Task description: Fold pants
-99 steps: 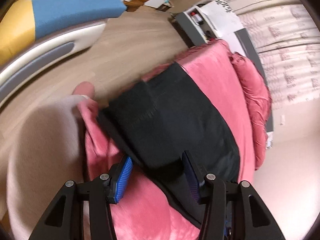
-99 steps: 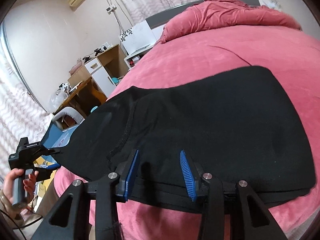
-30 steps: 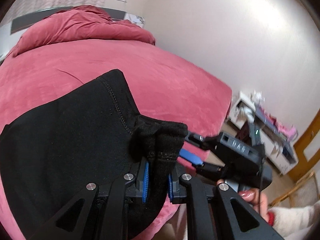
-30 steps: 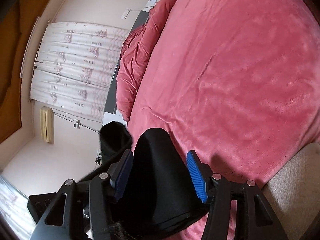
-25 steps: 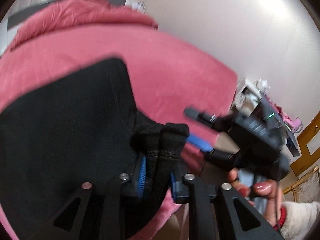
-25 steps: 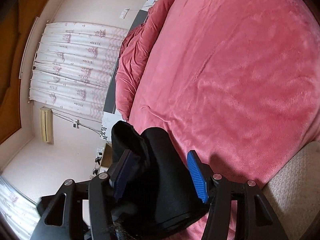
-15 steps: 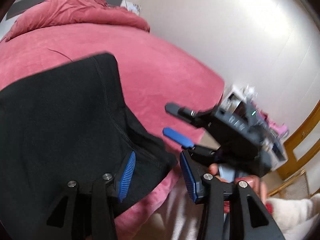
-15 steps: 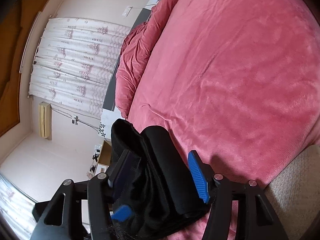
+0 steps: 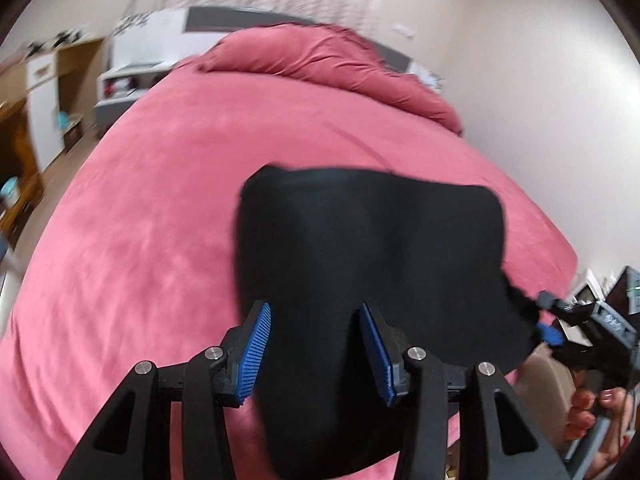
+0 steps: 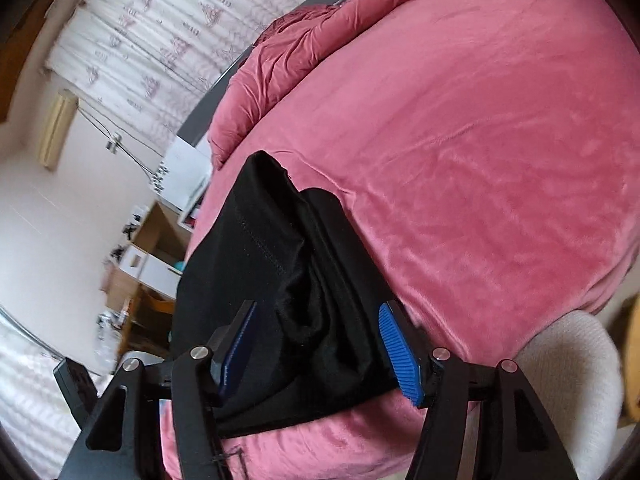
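Pants, black and folded into a thick block, lie on the near edge of the pink bed, and that is where the action sits. Left gripper hangs over them with its jaws apart, having just opened within the last second; the blue ribbed pads clear the cloth on both sides, nothing pinched. Over in the right wrist view the right gripper straddles a bunched stack of folds, jaws wide, and whether the pads press on the cloth is hard to call from this angle. From the left wrist view the same tool shows at the far right, its blue tip at the corner of the pants, a hand with painted nails wrapped round the handle, partly cut off by the frame edge.

Fabric looks soft and matte, with a stitched seam running down one layer. Bed cover is plush, velvety, with a rumpled duvet heaped at the head. Patterned curtains hang behind. Shelves and a cabinet to the left are too blurred to tell what they hold.
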`<action>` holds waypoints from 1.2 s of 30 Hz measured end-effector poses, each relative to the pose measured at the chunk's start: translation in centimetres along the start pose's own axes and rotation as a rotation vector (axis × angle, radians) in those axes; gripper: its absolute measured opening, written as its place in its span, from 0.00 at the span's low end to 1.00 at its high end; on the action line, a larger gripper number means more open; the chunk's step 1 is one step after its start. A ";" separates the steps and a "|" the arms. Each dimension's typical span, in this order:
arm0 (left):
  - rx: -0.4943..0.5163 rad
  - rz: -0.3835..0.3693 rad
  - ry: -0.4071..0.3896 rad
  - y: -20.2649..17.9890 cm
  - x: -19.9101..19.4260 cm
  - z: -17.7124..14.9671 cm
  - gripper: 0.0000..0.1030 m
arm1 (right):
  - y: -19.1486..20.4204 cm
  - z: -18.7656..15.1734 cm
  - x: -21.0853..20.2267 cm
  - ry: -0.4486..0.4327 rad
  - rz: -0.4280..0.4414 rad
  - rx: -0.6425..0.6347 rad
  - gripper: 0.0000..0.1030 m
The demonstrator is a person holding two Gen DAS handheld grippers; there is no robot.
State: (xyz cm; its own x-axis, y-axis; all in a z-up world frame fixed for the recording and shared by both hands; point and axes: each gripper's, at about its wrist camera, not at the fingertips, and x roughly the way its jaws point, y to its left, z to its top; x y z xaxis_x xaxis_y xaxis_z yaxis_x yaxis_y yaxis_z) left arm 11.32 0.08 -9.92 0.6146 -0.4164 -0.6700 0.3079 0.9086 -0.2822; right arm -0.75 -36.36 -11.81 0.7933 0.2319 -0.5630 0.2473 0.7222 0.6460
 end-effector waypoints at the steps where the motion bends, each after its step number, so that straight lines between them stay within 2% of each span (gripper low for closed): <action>1: -0.007 -0.015 0.012 0.3 0.1 -0.6 0.46 | 0.6 0.1 -0.2 -0.009 -0.023 -0.032 0.57; 4: 0.031 -0.005 0.019 -0.3 0.1 -1.3 0.46 | 2.5 0.5 -1.1 -0.040 -0.067 -0.145 0.55; 6: 0.048 -0.007 0.013 -0.5 0.1 -1.6 0.47 | 3.1 0.4 -1.0 -0.014 -0.072 -0.188 0.47; 9: 0.034 -0.018 0.019 -0.1 0.7 -1.5 0.50 | 4.1 0.1 1.1 0.067 -0.116 -0.232 0.27; 10: 0.030 -0.018 0.018 0.1 0.9 -1.2 0.50 | 4.2 -0.1 1.8 0.094 -0.143 -0.250 0.15; 12: 0.023 -0.014 0.013 0.1 0.7 -1.3 0.50 | 4.3 -0.3 2.0 0.093 -0.146 -0.253 0.10; 16: 0.041 -0.003 0.003 -0.3 0.4 -1.5 0.52 | 5.8 0.1 -0.4 0.067 -0.100 -0.297 0.08; 20: 0.022 -0.019 0.009 -0.2 0.8 -1.6 0.57 | 6.2 0.3 -2.2 0.086 -0.105 -0.283 0.08; 24: 0.018 -0.015 0.030 0.0 1.4 -1.7 0.61 | 3.7 -1.0 0.0 0.161 -0.187 -0.226 0.08; 26: 0.017 -0.020 0.036 0.1 1.4 -1.8 0.63 | 1.9 -1.7 1.2 0.177 -0.184 -0.163 0.08; 29: 0.002 -0.033 0.043 0.3 1.3 -1.8 0.63 | 1.4 -1.7 1.0 0.170 -0.153 -0.121 0.08; 31: -0.020 -0.042 0.057 0.6 1.0 -1.4 0.63 | 1.6 -1.1 0.2 0.151 -0.148 -0.115 0.09; 32: -0.032 -0.045 0.054 0.6 0.7 -1.1 0.63 | 2.0 -0.7 -0.6 0.111 -0.156 -0.131 0.15; 34: -0.031 -0.037 0.017 0.6 -0.2 -0.2 0.63 | 3.5 0.2 -2.0 0.030 -0.183 -0.195 0.16; 36: -0.013 -0.029 -0.027 0.4 -1.1 1.0 0.63 | 5.1 1.3 -2.4 -0.016 -0.149 -0.257 0.16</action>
State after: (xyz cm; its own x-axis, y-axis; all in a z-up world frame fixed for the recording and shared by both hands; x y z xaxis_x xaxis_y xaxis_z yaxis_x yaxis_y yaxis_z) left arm 11.50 0.83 -8.56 0.6249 -0.4434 -0.6426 0.3167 0.8963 -0.3105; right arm -0.71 -34.04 -6.47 0.7682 0.1023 -0.6320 0.2140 0.8893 0.4041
